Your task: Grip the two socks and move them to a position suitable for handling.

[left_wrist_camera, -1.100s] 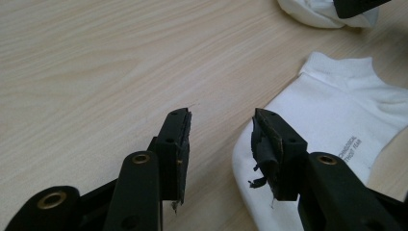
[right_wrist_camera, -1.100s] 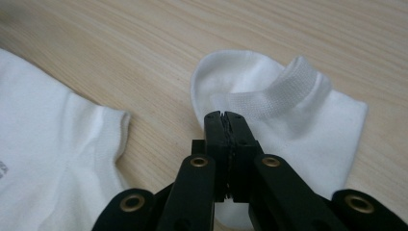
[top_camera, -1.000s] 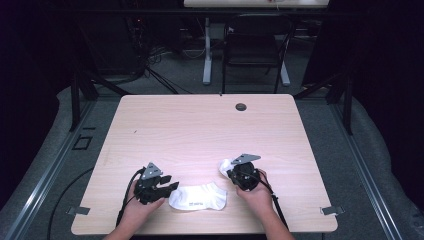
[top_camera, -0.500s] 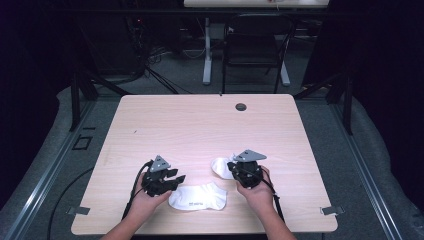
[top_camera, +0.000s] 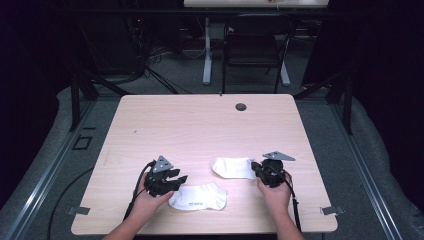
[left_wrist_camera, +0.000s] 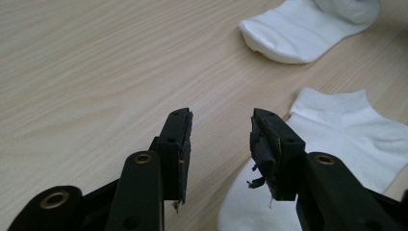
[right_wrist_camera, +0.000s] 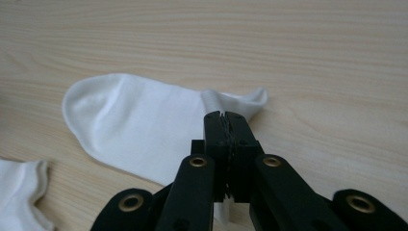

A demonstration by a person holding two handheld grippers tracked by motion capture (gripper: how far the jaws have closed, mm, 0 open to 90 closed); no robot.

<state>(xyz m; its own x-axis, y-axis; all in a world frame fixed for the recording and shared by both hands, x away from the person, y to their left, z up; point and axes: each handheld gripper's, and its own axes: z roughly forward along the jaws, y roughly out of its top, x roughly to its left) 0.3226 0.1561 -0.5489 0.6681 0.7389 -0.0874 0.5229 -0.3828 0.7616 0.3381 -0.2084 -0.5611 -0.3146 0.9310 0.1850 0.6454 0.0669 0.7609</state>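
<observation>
On the near right of the worktop (top_camera: 200, 125), the right gripper (right_wrist_camera: 225, 120) has its jaws clamped on the cuff of one white ankle sock (right_wrist_camera: 144, 125). Drag it low and flat, keeping the pinch firm. The left gripper (left_wrist_camera: 219, 139), jaws partly apart and empty, hovers at the other sock (left_wrist_camera: 356, 134), near centre.
</observation>
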